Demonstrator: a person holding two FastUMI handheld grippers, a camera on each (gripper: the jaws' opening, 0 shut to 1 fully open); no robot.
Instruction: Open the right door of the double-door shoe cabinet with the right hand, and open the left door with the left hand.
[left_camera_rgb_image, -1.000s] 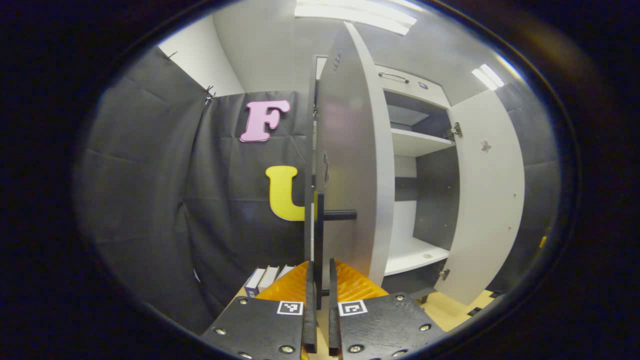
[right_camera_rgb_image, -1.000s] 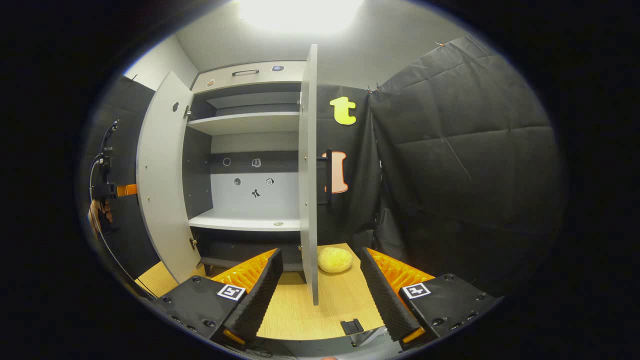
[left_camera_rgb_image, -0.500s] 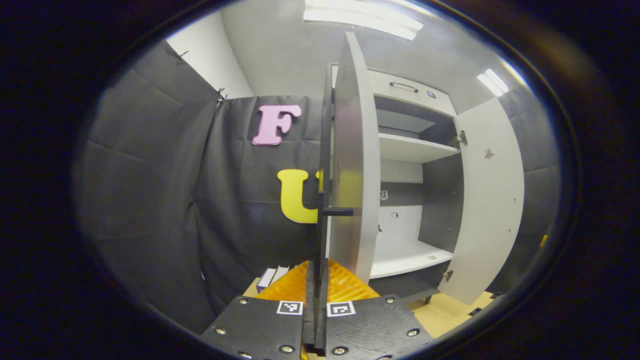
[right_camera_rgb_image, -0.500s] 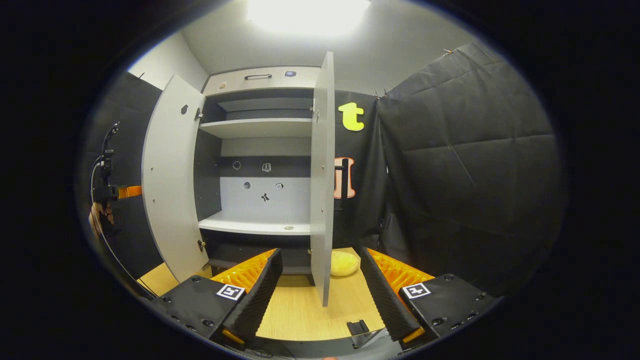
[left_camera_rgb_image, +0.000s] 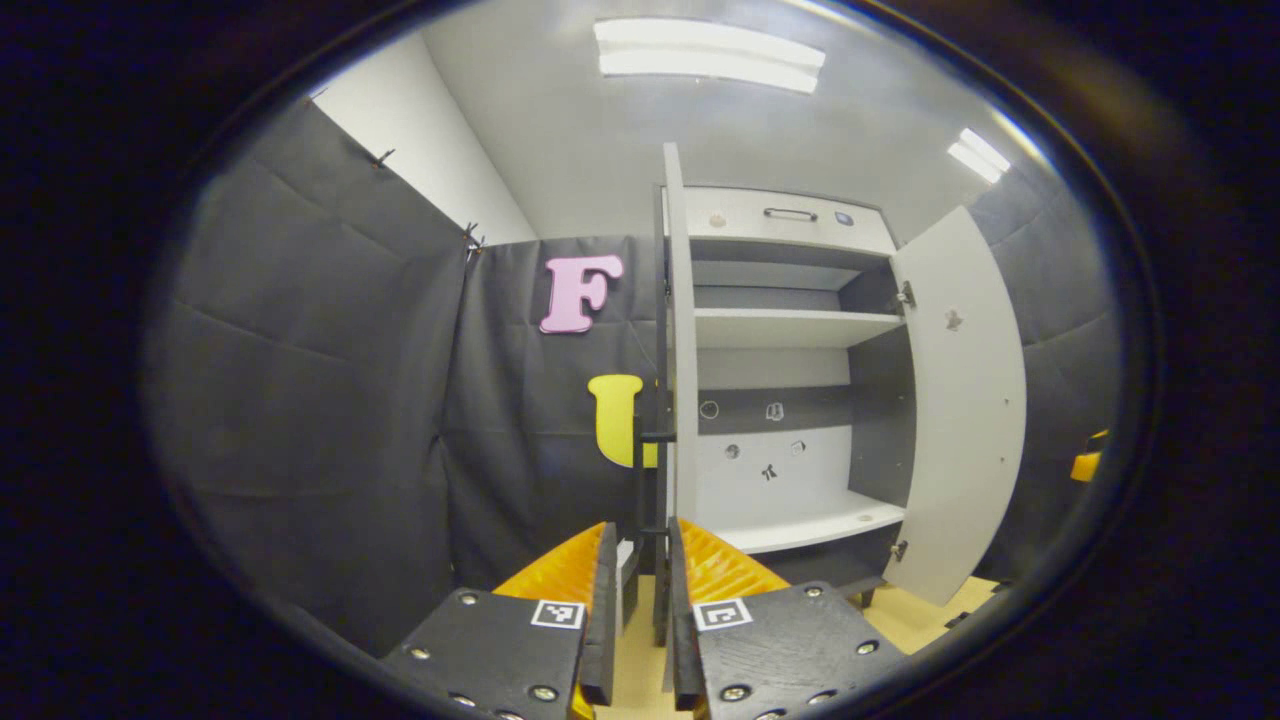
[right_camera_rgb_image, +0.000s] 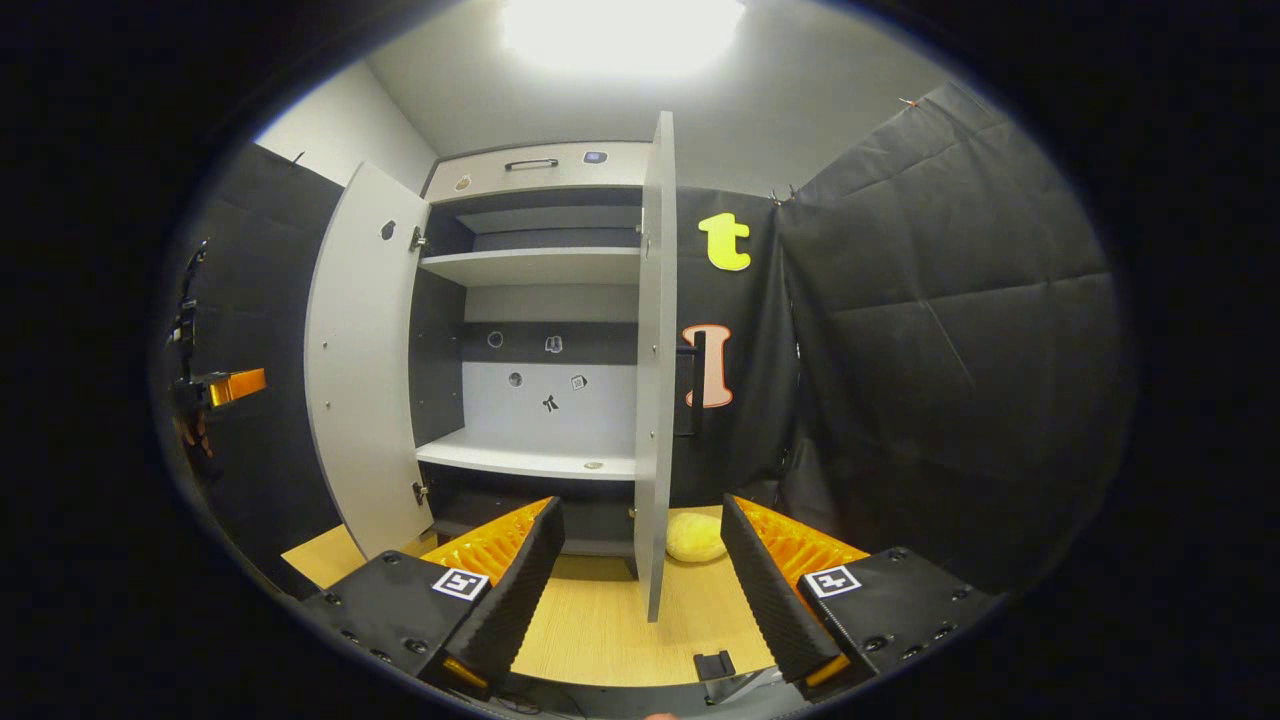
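Black plates carry the left claw (left_camera_rgb_image: 637, 600), whose fingers stand a narrow gap apart and grip nothing; the dark handle (left_camera_rgb_image: 645, 470) of the left door (left_camera_rgb_image: 683, 350) rises just ahead of that gap, and I cannot tell whether a finger touches it. That door is swung out edge-on to this claw, with the cabinet (left_camera_rgb_image: 790, 330) beyond and to its right, shelves bare, and the right door (left_camera_rgb_image: 962, 400) farther right, also swung wide.

In the right gripper view, the right claw (right_camera_rgb_image: 640, 570) is spread wide and empty above the wooden floor (right_camera_rgb_image: 600, 620). Straight ahead, between its fingers, the right door stands edge-on, with its handle (right_camera_rgb_image: 695, 385) on the far side. A yellow soft lump (right_camera_rgb_image: 695, 537) lies on the floor just beyond the door's foot. Far to this claw's left, the other claw (right_camera_rgb_image: 225, 385) sits beside the left door.

Both doors look open, so the task seems almost done. The risk now is a snag: if the left claw backs away crookedly, a finger could catch the handle and drag the door back toward shut. The right claw could likewise nudge its door's edge if it drifts forward.
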